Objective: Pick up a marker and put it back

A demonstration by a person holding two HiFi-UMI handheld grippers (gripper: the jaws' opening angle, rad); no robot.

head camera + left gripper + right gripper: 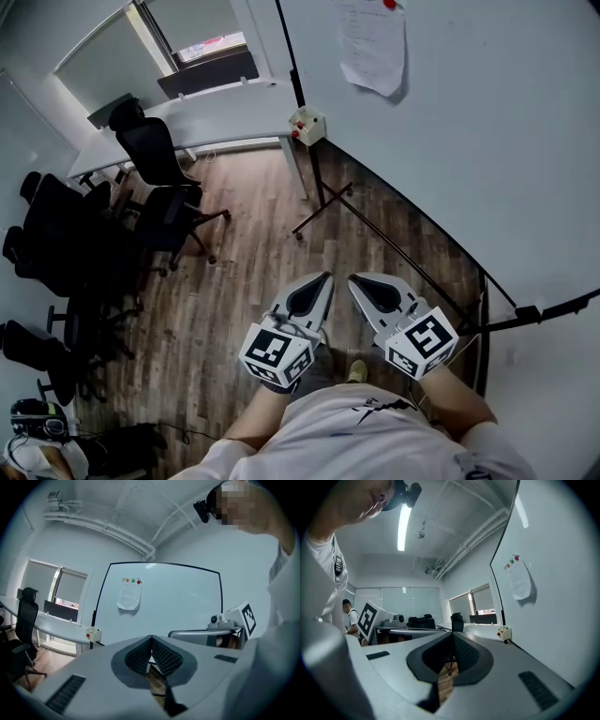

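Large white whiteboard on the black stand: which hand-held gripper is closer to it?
Right. The right hand-held gripper sits next to the large white whiteboard; the left hand-held gripper lies beyond it, toward the black office chairs.

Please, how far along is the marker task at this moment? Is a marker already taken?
Nothing looks done yet. In hand: nothing. The left gripper and the right gripper are both shut and empty, held out beside the whiteboard. No marker shows in any view. Left to do: picking a marker up and putting it back.
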